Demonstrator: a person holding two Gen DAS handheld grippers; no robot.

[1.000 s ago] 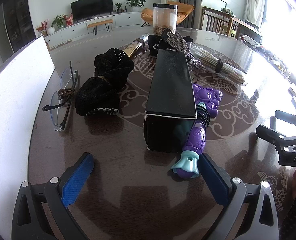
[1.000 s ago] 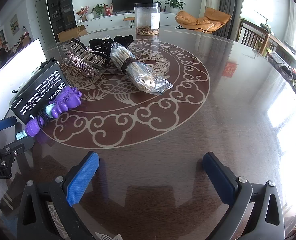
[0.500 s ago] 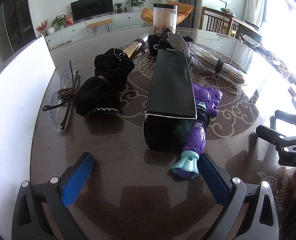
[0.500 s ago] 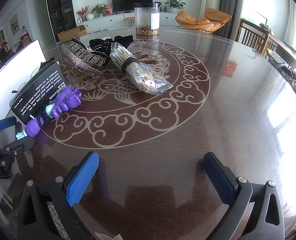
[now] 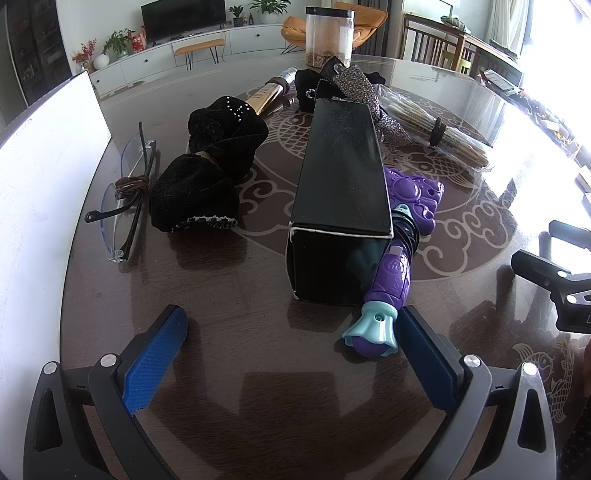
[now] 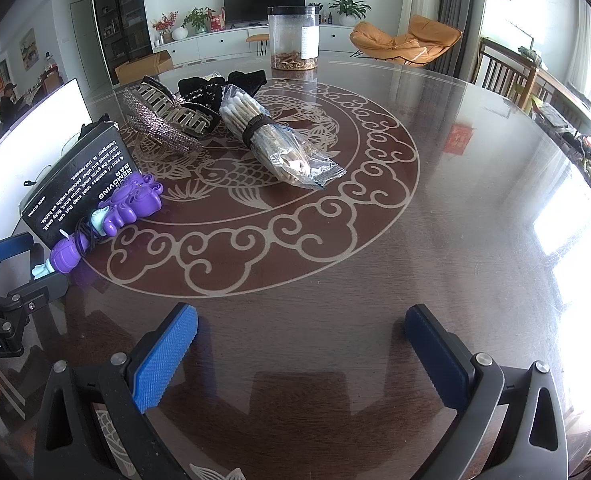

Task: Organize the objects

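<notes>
**Both grippers wide and empty before the clutter**

While the round table [image 6: 475,208] carried its clutter on the person's left half, both grippers waited low at its near edge, jaws spread wide and holding nothing.

Biggest of the lot, the black box [image 5: 341,184] lay with its long axis running straight away from the left gripper [image 5: 291,344], its open end facing the jaws and a little ahead of them. Touching the box's right side lay the purple toy [image 5: 395,264], on nearly the same line, its pale blue tip just beside the right-hand finger. To my judgement the left gripper was far nearer to both; the right gripper [image 6: 301,344] faced bare tabletop, with the bag of sticks [image 6: 271,140] well ahead.

Left of the box sat the black velvet bow [image 5: 211,172], then the glasses [image 5: 129,200] beside a white board [image 5: 27,208]. Behind them lay the glittery hair clip [image 5: 355,84] and a clear jar [image 5: 328,36].

Closing on the box would likely catch the toy too, since they touched.
</notes>
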